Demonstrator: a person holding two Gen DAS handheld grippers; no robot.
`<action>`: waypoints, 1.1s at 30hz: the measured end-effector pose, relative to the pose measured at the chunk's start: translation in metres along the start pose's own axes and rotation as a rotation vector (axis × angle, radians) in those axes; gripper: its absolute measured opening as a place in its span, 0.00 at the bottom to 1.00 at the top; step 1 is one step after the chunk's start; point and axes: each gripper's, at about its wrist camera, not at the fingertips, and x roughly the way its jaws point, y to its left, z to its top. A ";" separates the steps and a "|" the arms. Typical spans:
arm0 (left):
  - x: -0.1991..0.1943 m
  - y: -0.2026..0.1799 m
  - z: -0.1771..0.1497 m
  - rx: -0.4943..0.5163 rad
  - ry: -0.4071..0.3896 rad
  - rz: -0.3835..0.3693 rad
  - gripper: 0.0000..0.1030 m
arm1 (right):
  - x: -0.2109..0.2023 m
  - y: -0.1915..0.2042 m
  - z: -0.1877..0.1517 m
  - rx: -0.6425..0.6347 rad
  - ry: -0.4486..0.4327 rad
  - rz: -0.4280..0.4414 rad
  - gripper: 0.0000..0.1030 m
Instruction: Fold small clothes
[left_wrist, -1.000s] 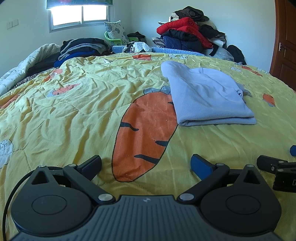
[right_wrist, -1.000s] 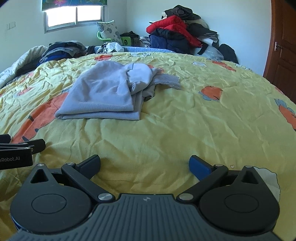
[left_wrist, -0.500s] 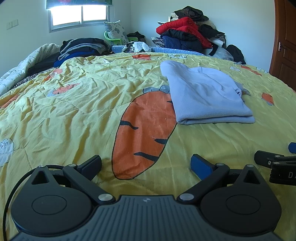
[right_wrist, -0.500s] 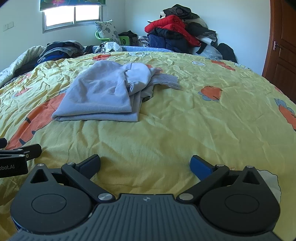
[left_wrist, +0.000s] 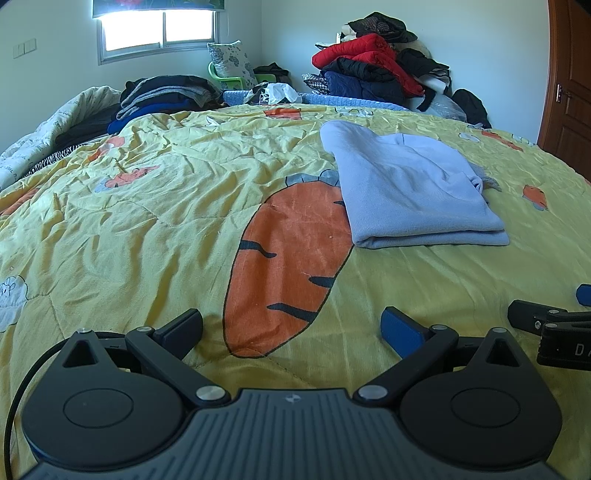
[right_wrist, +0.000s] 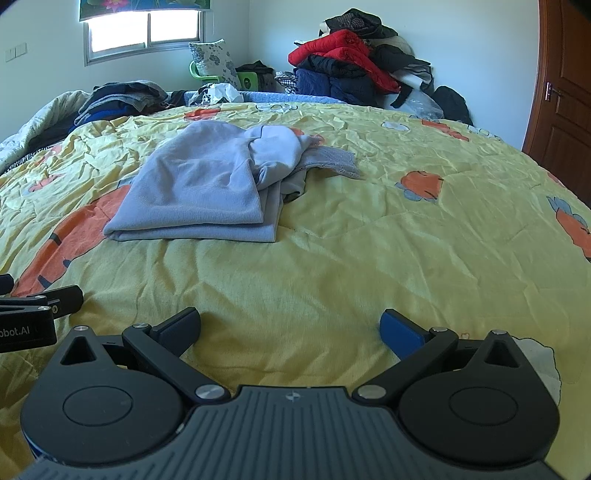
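1. Jaws: left gripper (left_wrist: 291, 326) and right gripper (right_wrist: 290, 325) both spread wide, nothing held.
2. Folded lavender garment (right_wrist: 207, 192) lies well ahead, between both.
3. Bare yellow quilt (right_wrist: 369, 258) surrounds it.

Lt-blue garment (left_wrist: 413, 192), yellow carrot-print quilt (left_wrist: 147, 221)

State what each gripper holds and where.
Nothing: left gripper and right gripper are both open and empty, short of the folded pale blue knit garment on the yellow bedspread.
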 end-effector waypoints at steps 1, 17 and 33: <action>0.000 0.000 0.000 0.000 0.000 0.000 1.00 | 0.000 0.000 0.000 0.001 0.000 0.001 0.99; 0.000 0.000 0.000 0.000 0.000 0.000 1.00 | 0.001 0.001 0.000 -0.002 0.000 -0.001 0.99; 0.000 0.000 0.000 0.000 0.000 0.000 1.00 | 0.000 0.000 0.000 0.000 0.000 0.001 0.99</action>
